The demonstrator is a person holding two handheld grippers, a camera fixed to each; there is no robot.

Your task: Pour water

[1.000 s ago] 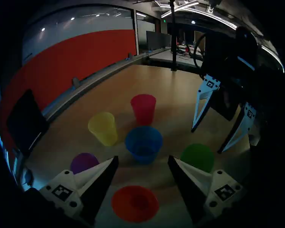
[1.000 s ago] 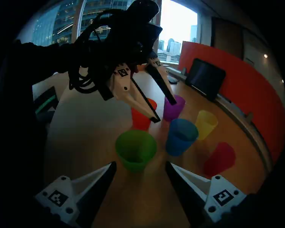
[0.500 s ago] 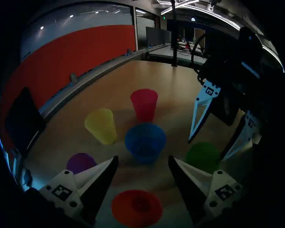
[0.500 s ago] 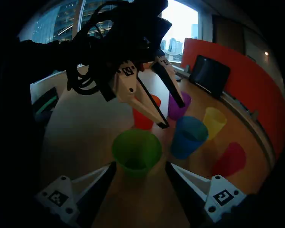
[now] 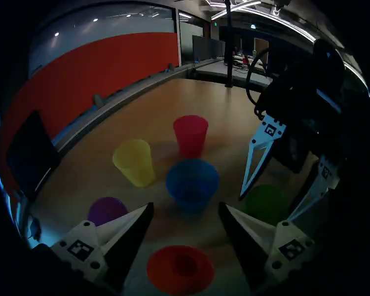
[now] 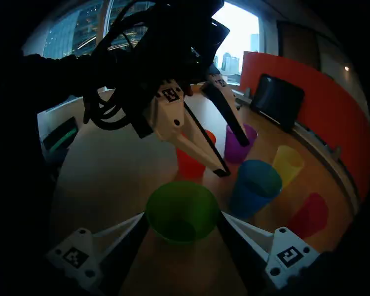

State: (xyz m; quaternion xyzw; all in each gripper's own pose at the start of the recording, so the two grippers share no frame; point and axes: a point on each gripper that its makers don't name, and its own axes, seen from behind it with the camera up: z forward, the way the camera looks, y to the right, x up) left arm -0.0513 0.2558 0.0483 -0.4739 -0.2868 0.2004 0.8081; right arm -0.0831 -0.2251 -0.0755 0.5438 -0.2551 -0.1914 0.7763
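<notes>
Right gripper [image 6: 181, 215]: my jaws wide, green cup [image 6: 181, 231] upright between them on the worktop [image 6: 111, 167], its rim close to both. Left gripper [image 5: 185, 205]: my jaws wide, gripping nothing; blue cup [image 5: 192, 182] just ahead, orange cup [image 5: 180, 269] between them, nearer in.

Left tool [image 5: 185, 207] hangs spread wide; right tool [image 6: 182, 217], seemingly equally spread, tilts downward.

Opposed views look down closely, sharing the blue cup [image 5: 192, 182].
</notes>
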